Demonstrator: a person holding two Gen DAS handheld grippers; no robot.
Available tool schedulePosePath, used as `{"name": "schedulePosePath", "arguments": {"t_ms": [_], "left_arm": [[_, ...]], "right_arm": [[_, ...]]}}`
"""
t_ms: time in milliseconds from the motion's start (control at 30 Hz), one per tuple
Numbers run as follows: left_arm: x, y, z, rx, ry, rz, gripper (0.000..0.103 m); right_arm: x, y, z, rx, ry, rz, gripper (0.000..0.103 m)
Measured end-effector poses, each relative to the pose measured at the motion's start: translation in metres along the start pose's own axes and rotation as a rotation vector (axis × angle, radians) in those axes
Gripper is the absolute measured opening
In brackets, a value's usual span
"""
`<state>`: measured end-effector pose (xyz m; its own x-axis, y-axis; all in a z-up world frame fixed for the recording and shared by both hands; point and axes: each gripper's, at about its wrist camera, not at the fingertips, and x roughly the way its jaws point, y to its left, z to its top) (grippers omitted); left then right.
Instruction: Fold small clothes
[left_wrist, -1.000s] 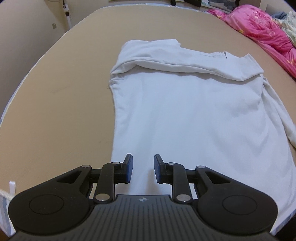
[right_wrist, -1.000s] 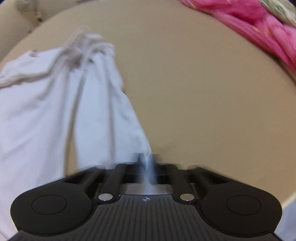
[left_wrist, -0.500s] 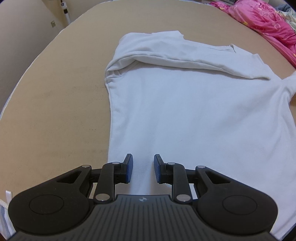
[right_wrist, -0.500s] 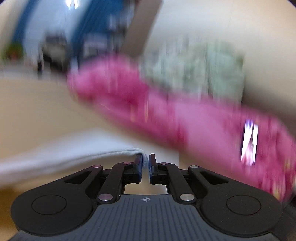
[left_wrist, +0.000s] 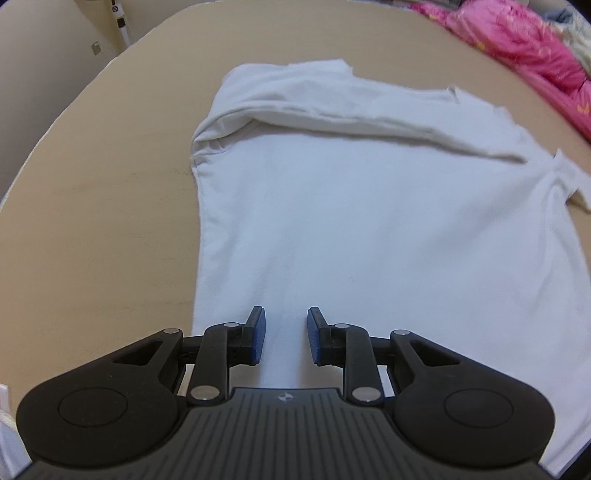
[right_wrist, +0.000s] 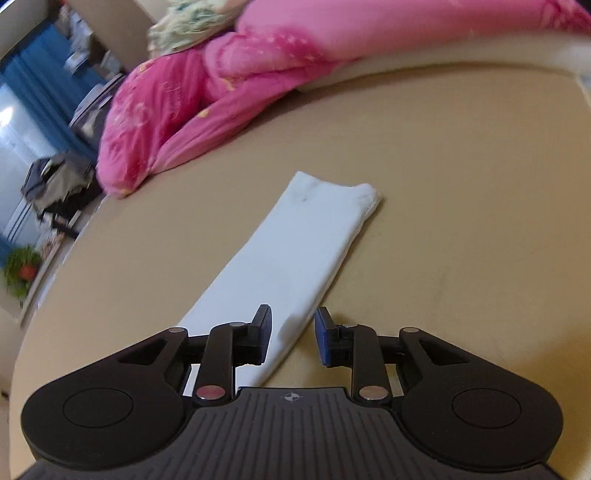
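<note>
A: Lying flat on the tan bed surface (left_wrist: 92, 229) is a white long-sleeved shirt (left_wrist: 388, 229). Where does it sit against the pink quilt (left_wrist: 517, 40)?

B: Nearer the camera than the quilt and apart from it, with bare tan surface between them. The quilt is bunched along the far right edge in the left wrist view.

A: And the sleeves?

B: One sleeve (left_wrist: 332, 107) is folded across the chest, on the side of the shirt toward the quilt. The other sleeve (right_wrist: 295, 251) stretches straight out over the tan surface (right_wrist: 461, 221) in the right wrist view, its cuff end pointing toward the quilt (right_wrist: 207, 96) but stopping short of it.

A: The left gripper (left_wrist: 286, 334)?

B: On the side of the shirt away from the quilt, above the hem area, jaws apart with white cloth showing in the gap. The blue pads (left_wrist: 258, 332) grip nothing.

A: The right gripper (right_wrist: 293, 336)?

B: Jaws spread wide, straddling one edge of the outstretched sleeve at the end farthest from the quilt. The cloth lies loose between the fingers, not pinched.

A: Any baskets or boxes holding clothes?

B: I cannot make out any. Beyond the quilt the background is blurred: a blue curtain (right_wrist: 40, 77) and a dark heap (right_wrist: 59, 181).
</note>
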<state>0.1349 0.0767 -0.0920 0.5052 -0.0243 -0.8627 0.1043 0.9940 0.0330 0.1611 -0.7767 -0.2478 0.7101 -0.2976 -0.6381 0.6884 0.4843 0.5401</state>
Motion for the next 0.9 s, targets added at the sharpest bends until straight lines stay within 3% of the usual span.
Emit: {"name": "schedulePosePath", "arguments": {"t_ms": [67,100,200,300,367,467,600,700,800,900], "left_arm": [[-0.003,-0.001,0.000,-0.005,-0.017,-0.008,0.027],[-0.004,-0.002,0.001,-0.005,-0.028,-0.007,0.027],[-0.009,-0.006,0.003,-0.002,-0.061,-0.016,0.027],[-0.015,-0.012,0.003,0.016,-0.095,-0.030,0.027],[-0.016,-0.015,0.002,0.030,-0.104,-0.033,0.027],[-0.018,-0.019,0.001,0.054,-0.119,-0.042,0.027],[-0.031,-0.028,0.008,0.084,-0.201,-0.091,0.027],[-0.035,-0.052,0.024,0.153,-0.266,-0.106,0.027],[-0.028,-0.087,0.049,0.202,-0.308,-0.142,0.027],[-0.005,-0.139,0.080,0.226,-0.309,-0.201,0.027]], "right_arm": [[0.015,-0.003,0.009,0.031,-0.011,-0.019,0.017],[0.019,-0.001,0.010,0.017,-0.019,-0.028,0.003],[0.020,0.007,0.010,-0.026,-0.060,-0.051,0.002],[0.016,-0.011,0.023,0.076,-0.109,-0.138,0.002],[0.012,-0.013,0.024,0.061,-0.139,-0.184,0.002],[0.015,-0.003,0.019,0.015,-0.125,-0.201,0.003],[-0.017,0.018,0.013,-0.012,-0.181,-0.298,0.018],[-0.057,0.044,0.012,-0.020,-0.199,-0.229,0.022],[-0.106,0.081,0.002,-0.064,-0.163,-0.064,0.023],[-0.161,0.112,-0.032,-0.138,-0.102,0.141,0.043]]}}
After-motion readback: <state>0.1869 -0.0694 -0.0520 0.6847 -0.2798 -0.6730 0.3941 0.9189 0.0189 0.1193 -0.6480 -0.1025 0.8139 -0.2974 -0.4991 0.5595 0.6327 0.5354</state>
